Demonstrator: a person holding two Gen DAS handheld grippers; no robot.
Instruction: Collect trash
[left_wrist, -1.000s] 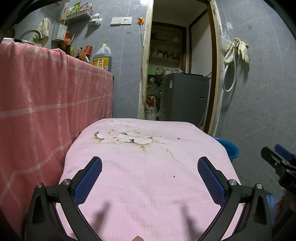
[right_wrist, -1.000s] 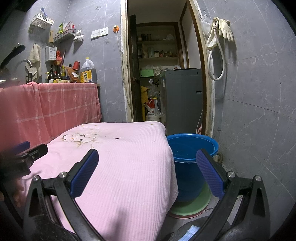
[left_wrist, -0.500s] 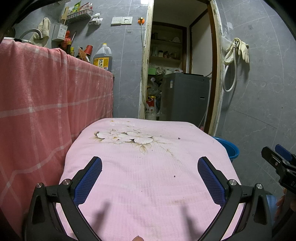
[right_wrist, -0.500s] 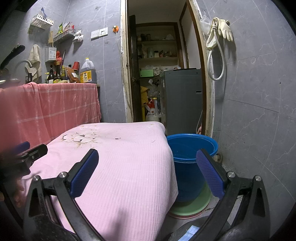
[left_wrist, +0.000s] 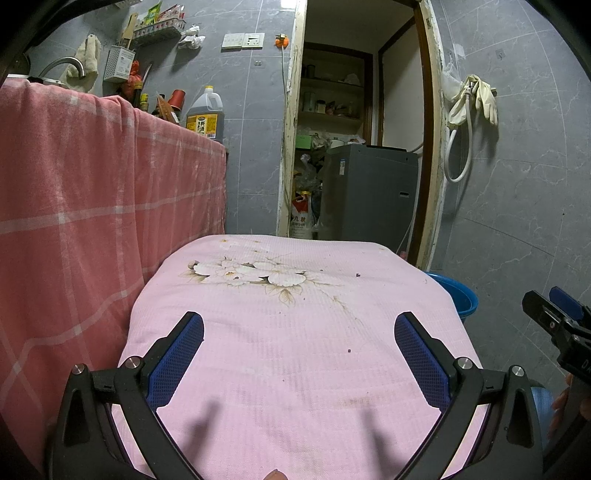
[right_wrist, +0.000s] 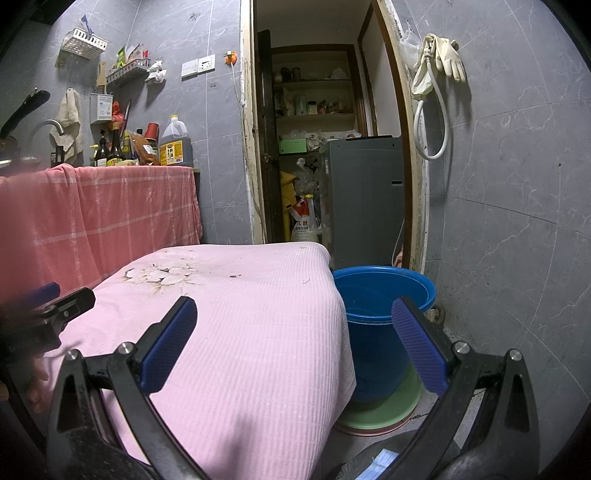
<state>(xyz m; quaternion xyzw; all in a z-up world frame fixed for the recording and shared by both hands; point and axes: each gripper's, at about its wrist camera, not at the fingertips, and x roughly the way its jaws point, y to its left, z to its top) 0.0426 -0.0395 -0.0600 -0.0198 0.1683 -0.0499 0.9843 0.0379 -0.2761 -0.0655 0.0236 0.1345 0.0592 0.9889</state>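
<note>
Left gripper (left_wrist: 299, 354) hovers over the pink cloth (left_wrist: 295, 369), jaws wide apart, holding nothing. Right gripper (right_wrist: 295, 339) sits at the cloth's right edge, also spread wide and empty, straddling cloth and blue bucket (right_wrist: 384, 291). Trash: only small dark crumbs (left_wrist: 349, 350) on the cloth, scattered near and far. Bucket beside the table looks like the likely drop point.

Ahead of you the pink cloth (left_wrist: 295, 332) lies flat and bare but for small crumbs (left_wrist: 349, 350). The red checked drape (left_wrist: 92, 206) walls off your left; the blue bucket (right_wrist: 384, 295) stands just beside the cloth's right edge.
</note>
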